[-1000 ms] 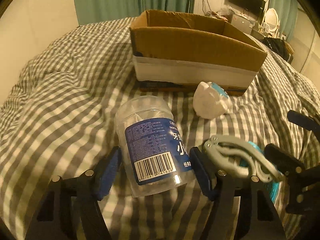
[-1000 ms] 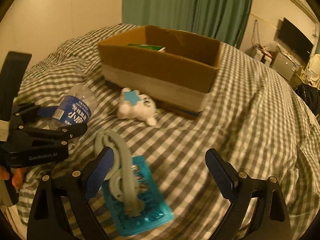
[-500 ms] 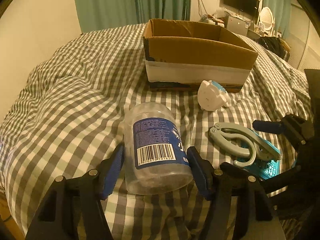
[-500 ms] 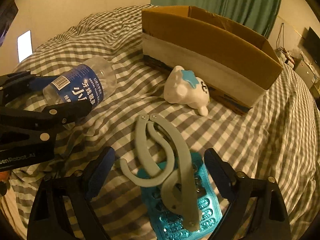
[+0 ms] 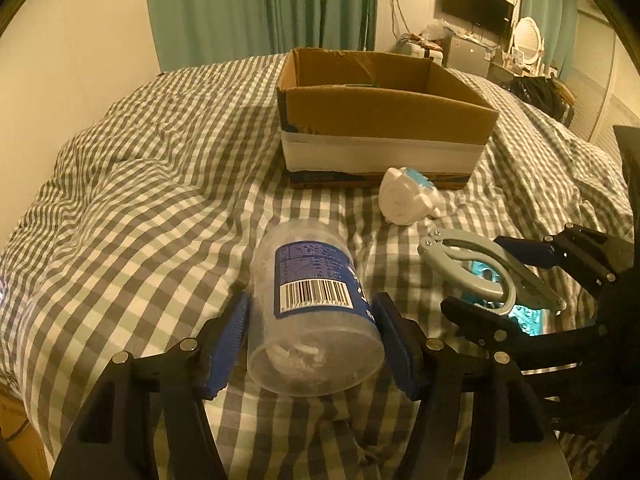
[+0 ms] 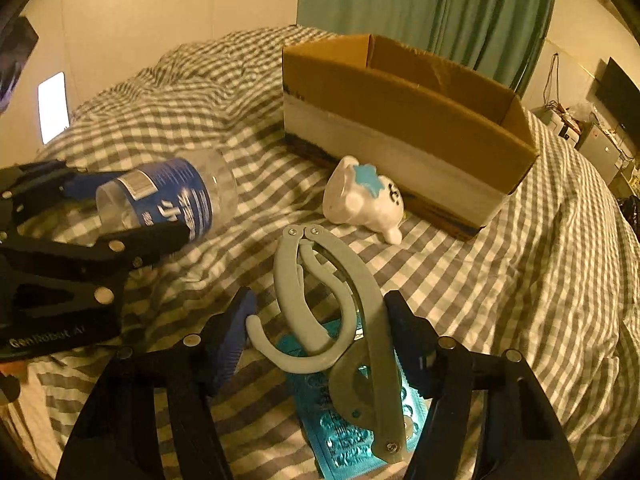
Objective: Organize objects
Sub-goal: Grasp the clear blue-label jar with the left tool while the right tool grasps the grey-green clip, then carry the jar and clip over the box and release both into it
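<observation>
1. The clear jar [image 5: 316, 312] lies on its side on the bed [image 5: 140, 208] – light, slick, probably crushable.
2. Left tongs [image 5: 314, 340] straddle its base, pads seemingly touching; grip mid-label.
3. Right tongs [image 6: 320, 332] gape around the grey clip [image 6: 340, 312], unclamped.

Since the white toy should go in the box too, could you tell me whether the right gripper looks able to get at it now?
Probably yes: the white toy lies in the open beside the box, ahead of the right gripper, whose open jaws straddle only the grey tool.
</observation>
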A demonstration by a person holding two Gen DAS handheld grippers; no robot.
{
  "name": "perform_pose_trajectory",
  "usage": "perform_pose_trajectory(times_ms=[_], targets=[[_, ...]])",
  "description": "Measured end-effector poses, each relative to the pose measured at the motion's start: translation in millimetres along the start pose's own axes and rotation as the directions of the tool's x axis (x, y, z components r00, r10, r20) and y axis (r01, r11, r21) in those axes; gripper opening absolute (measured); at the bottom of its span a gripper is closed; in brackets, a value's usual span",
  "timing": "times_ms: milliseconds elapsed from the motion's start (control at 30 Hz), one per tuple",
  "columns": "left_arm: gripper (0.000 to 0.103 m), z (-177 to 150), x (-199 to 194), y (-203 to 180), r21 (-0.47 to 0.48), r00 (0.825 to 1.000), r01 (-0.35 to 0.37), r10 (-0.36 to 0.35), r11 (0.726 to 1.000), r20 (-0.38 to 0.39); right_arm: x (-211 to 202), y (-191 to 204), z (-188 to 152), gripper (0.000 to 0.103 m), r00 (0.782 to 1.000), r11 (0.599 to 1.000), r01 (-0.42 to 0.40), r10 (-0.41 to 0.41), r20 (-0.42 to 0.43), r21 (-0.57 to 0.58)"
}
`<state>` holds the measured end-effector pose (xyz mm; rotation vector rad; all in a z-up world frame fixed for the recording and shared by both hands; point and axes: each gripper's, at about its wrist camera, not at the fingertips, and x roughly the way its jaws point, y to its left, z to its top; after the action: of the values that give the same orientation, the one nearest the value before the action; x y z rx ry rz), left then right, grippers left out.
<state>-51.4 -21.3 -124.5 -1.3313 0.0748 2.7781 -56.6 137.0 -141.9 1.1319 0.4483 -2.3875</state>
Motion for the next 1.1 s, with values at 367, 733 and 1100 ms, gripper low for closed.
perform_pose_trajectory(times_ms=[367, 733, 1100], targets=[[0.063, 12, -30, -19, 0.025, 0.998, 0.018, -0.019, 1.000, 0.062, -39, -11, 4, 0.065, 0.996, 0.999, 0.037, -0.039, 0.076, 0.025], [0.063, 57, -64, -28, 0.040, 0.978, 0.021, -0.029, 0.999, 0.206, -73, -34, 36, 0.065, 0.981, 0.995, 0.094, -0.100, 0.168, 0.042], [0.062, 134, -75, -23, 0.016, 0.941, 0.039, -0.042, 0.999, 0.335, -97, -69, 96, 0.065, 0.954, 0.990, 0.131, -0.142, 0.266, 0.060]])
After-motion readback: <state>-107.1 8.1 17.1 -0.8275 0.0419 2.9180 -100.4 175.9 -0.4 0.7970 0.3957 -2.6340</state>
